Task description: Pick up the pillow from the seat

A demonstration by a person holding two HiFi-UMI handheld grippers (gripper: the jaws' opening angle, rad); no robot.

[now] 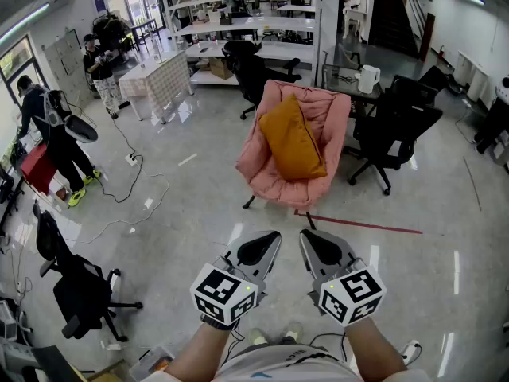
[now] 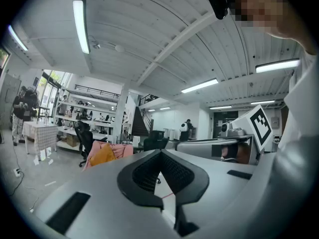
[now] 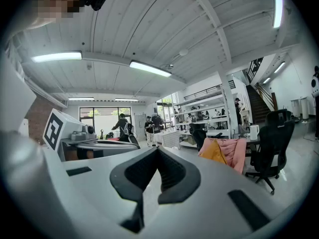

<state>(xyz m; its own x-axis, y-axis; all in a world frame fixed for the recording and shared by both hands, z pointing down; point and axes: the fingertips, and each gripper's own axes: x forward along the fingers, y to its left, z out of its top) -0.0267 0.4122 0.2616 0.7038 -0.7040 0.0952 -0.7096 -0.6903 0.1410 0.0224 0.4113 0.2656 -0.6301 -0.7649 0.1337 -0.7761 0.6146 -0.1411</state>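
The left tool (image 1: 262, 247) and the right tool (image 1: 316, 245) are held side by side low in the head view, above the glossy grey floor (image 1: 183, 205), each pointing forward. Both tools have their jaws fully together, with the textured black pads meeting at the tips, and neither tool holds anything. The mustard-orange rectangular pillow (image 1: 293, 140) stands tilted on the seat of the pink padded fabric chair (image 1: 270, 185), leaning against its backrest, well apart from both tools. A red tape line (image 1: 358, 224) lies on the floor between the chair and the tools. A black office chair (image 1: 394, 126) stands just beside the pink chair, on its right in the head view. In each gripper view the pillow shows far beyond the closed jaws.
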